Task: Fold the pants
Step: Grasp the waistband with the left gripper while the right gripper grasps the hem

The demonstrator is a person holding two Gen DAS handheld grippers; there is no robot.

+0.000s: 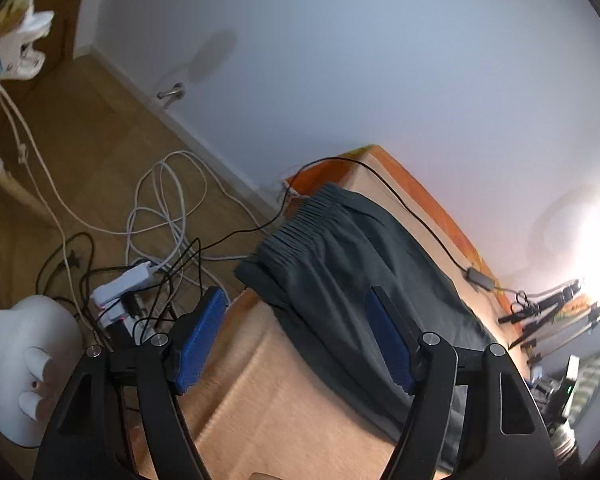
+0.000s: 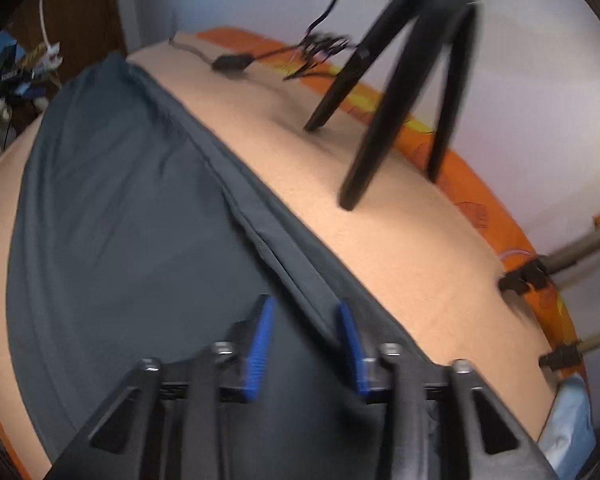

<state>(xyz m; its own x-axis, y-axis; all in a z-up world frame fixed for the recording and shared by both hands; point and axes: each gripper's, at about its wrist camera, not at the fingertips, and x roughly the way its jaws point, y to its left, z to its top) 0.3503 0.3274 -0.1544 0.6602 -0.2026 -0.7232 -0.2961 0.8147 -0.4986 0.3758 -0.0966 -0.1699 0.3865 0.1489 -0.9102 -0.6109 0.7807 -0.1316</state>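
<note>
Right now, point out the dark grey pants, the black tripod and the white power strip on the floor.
dark grey pants (image 2: 120,208): right wrist view, flat middle of the fabric.
black tripod (image 2: 384,120): right wrist view, its middle leg.
white power strip (image 1: 128,280): left wrist view, its top face.

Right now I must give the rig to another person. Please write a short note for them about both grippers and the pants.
Left gripper: open, empty, over the table's end near the waistband.
Right gripper: jaws apart, over the pants' far edge, no grip visible.
Pants lie lengthwise on the table, seemingly folded leg over leg.
Left: fold across the length.
</note>
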